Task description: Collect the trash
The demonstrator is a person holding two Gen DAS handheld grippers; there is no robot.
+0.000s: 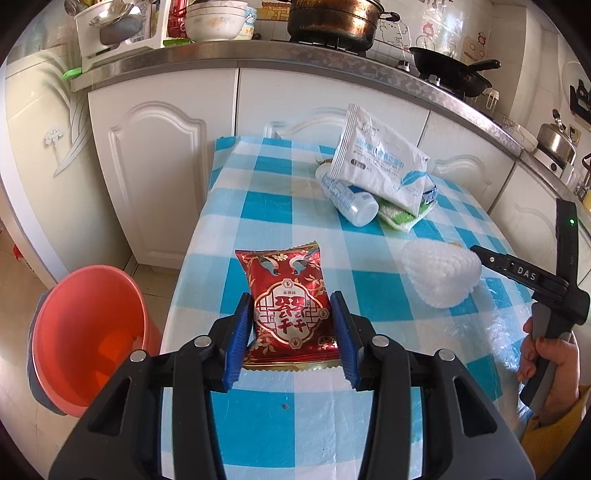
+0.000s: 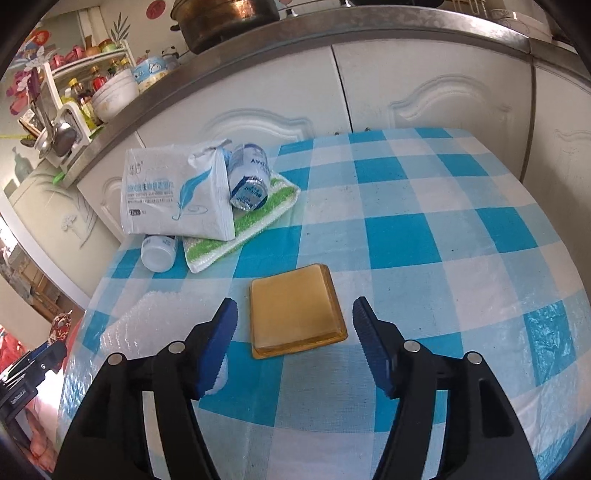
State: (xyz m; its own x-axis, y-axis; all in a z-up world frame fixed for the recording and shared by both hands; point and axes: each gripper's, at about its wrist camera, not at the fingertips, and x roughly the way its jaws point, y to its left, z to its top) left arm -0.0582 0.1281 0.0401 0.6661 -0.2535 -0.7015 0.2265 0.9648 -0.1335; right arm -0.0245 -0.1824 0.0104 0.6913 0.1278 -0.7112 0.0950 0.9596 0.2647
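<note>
A red snack packet [image 1: 291,306] lies on the blue-checked table [image 1: 295,410]. My left gripper [image 1: 291,332] straddles its near half with blue pads [image 1: 236,332] open on either side, not pressing it. An orange bin [image 1: 88,332] stands on the floor left of the table. My right gripper [image 2: 295,339] is open over a flat yellow-brown square pad [image 2: 295,314]. White foam netting [image 1: 439,273] lies by the right gripper [image 1: 480,254]; it also shows in the right wrist view [image 2: 147,314]. A white wipes packet [image 2: 177,195] leans on two small bottles [image 2: 247,177].
A green-and-white cloth [image 2: 258,218] lies under the bottles. White kitchen cabinets [image 1: 166,166] stand behind the table, with pots and bowls on the counter [image 1: 332,22]. The table's left edge [image 1: 184,280] drops toward the bin.
</note>
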